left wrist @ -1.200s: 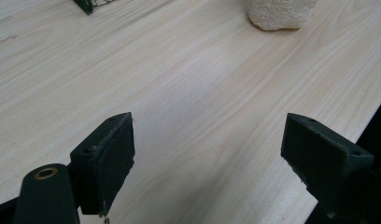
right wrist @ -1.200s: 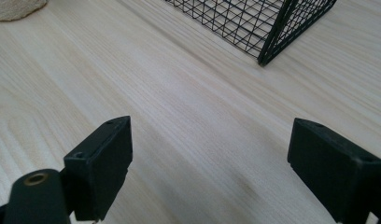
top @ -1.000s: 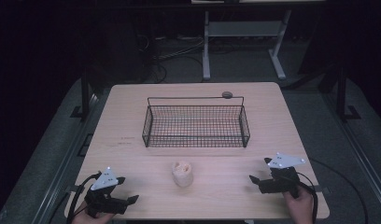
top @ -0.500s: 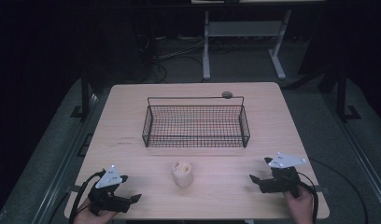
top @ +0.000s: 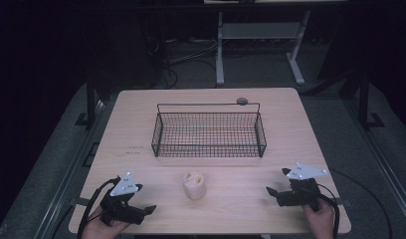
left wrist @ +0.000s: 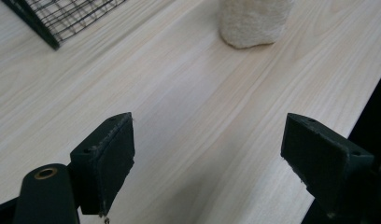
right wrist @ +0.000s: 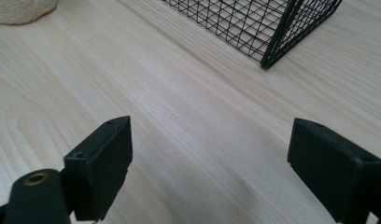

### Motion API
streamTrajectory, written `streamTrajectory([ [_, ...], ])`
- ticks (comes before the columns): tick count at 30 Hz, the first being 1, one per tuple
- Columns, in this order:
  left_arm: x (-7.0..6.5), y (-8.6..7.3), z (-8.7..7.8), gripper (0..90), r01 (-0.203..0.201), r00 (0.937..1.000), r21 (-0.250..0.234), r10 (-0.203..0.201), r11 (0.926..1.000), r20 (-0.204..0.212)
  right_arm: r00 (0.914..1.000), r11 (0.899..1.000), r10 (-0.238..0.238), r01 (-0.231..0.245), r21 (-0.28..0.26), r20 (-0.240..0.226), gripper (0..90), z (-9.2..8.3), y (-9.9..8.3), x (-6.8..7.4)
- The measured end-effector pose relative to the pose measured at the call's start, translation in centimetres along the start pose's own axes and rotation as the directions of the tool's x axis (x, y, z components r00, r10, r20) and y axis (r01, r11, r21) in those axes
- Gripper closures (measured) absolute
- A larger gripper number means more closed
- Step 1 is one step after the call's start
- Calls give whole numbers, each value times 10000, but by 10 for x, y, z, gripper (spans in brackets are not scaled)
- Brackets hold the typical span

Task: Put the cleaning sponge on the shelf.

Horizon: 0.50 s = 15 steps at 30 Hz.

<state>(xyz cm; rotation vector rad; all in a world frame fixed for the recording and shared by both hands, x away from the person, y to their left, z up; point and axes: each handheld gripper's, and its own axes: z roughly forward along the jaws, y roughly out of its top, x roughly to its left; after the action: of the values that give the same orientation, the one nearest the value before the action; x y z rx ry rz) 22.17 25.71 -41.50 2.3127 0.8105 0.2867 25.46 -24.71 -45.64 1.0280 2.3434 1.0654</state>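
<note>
Left gripper (top: 141,211), right gripper (top: 273,194): fingers wide, holding nothing; beige roll (top: 194,184) between them on desk (top: 300,129).

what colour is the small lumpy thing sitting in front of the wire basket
Cream to pale beige; the lumpy thing shows whole in the high view, near the wire basket.

A black handheld left gripper (top: 148,211) is carrying a pale grey three-cornered plate with small dark dots on top, and a black cable is looping from its rear. The matching black right gripper (top: 271,192) is wearing the same plate and cable. Its thick, blocky black pads (right wrist: 102,163) are showing scuffed edges, a small recessed hole and a brass-ringed socket.
</note>
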Motion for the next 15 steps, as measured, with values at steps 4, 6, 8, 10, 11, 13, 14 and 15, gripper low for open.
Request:
streamTrajectory([
  [4,-3,7,0,169,-256,9997,158,255,9995,57,10000,10000,1,-1,-26,-30,135,-1,0,0],
  [6,-4,11,1,170,-335,9994,217,334,9992,84,10000,10000,-64,64,-16,-30,135,-1,0,0],
  [8,-5,15,1,169,-426,9990,237,424,9988,104,10000,10000,-64,63,-27,-35,135,-1,0,0],
  [10,-6,17,2,169,-446,9989,261,443,9987,138,10000,10000,-52,51,-35,-65,135,-1,0,0],
  [11,-6,19,2,169,-492,9987,287,488,9984,142,10000,10000,-47,47,-54,-76,135,0,0,0],
  [13,-6,22,3,170,-560,9983,369,553,9977,194,9999,10000,-57,57,-61,-93,135,0,0,0],
  [14,-7,25,4,170,-600,9980,398,591,9974,224,9999,9999,-89,88,-55,-96,135,0,0,0],
  [15,-7,25,4,169,-600,9980,398,591,9974,224,9999,9999,-89,88,-55,-96,135,0,0,0],
])
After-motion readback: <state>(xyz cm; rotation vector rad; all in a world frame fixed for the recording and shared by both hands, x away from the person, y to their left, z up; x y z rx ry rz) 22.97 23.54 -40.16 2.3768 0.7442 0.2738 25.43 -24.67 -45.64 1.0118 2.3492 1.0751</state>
